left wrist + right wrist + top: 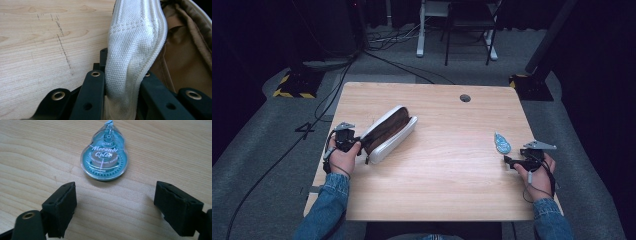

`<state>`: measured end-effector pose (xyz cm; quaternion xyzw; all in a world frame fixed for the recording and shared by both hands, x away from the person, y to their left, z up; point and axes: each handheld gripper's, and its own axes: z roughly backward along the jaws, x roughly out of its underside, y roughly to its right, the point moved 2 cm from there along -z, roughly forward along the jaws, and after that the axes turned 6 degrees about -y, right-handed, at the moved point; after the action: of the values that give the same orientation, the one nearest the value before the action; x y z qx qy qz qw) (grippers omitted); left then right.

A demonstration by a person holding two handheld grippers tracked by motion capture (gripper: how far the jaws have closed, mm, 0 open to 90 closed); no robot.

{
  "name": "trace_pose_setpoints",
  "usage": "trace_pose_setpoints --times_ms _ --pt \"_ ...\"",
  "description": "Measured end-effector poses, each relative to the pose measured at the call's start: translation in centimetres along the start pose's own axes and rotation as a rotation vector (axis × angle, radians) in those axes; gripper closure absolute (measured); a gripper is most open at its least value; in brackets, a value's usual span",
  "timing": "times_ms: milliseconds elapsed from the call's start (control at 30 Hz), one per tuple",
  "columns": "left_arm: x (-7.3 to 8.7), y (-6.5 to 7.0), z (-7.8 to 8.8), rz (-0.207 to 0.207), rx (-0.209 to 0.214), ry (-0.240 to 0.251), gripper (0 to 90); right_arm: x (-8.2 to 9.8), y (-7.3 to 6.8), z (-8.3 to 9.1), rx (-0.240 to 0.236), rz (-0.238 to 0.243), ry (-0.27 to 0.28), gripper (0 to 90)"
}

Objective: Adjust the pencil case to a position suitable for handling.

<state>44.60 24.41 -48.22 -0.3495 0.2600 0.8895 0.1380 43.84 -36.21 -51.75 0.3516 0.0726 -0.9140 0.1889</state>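
Jaws of the left gripper [120, 100] are pinching the near wall of a white fabric pencil case [135, 50]: in the left gripper view the woven cloth and its zip edge are squeezed into a narrow fold between the two black pads, one pad lying on the outside of the wall and the other inside the case. Past the jaws the wall is rising and bulging outward, and on the inner side the tan lining [187, 65] is showing, so the case is standing unzipped. On the outer side of the jaws the wooden bench [50, 37] is lying bare, with faint pencil marks on its grain.

In the high view the left hand [343, 159] is sitting at the near end of the case [387, 131], which is stretching away from it at a slant with its mouth facing up.

Jaws of the right gripper [116, 210] are standing spread wide and gripping nothing, their tips resting low over the bench. Just ahead of the gap between them, slightly nearer the pad at the left of the right gripper view, a teal correction tape dispenser [105, 161] is lying flat, its clear cover showing the gear wheel and the words "Morandi Color", its narrow nose pointing away from the jaws. In the high view the dispenser [502, 143] is lying just beyond the right gripper [518, 161], well apart from the case.
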Motion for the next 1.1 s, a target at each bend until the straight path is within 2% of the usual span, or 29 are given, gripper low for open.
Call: trace_pose_setpoints --times_ms 333,633,900,1100 --pt "-0.1 0.7 0.5 -0.003 0.043 0.027 84.1 0.0 0.0 0.0 0.0 0.0 0.0 18.7" --pt "-0.3 1.7 1.1 0.004 0.11 0.042 84.4 0.0 0.0 0.0 0.0 0.0 0.0 18.7" --pt "-0.7 3.7 1.3 -0.03 0.154 0.026 84.4 0.0 0.0 0.0 0.0 0.0 0.0 18.7" --pt "-0.9 5.4 1.7 -0.076 0.189 0.011 84.3 0.0 0.0 0.0 0.0 0.0 0.0 18.7"
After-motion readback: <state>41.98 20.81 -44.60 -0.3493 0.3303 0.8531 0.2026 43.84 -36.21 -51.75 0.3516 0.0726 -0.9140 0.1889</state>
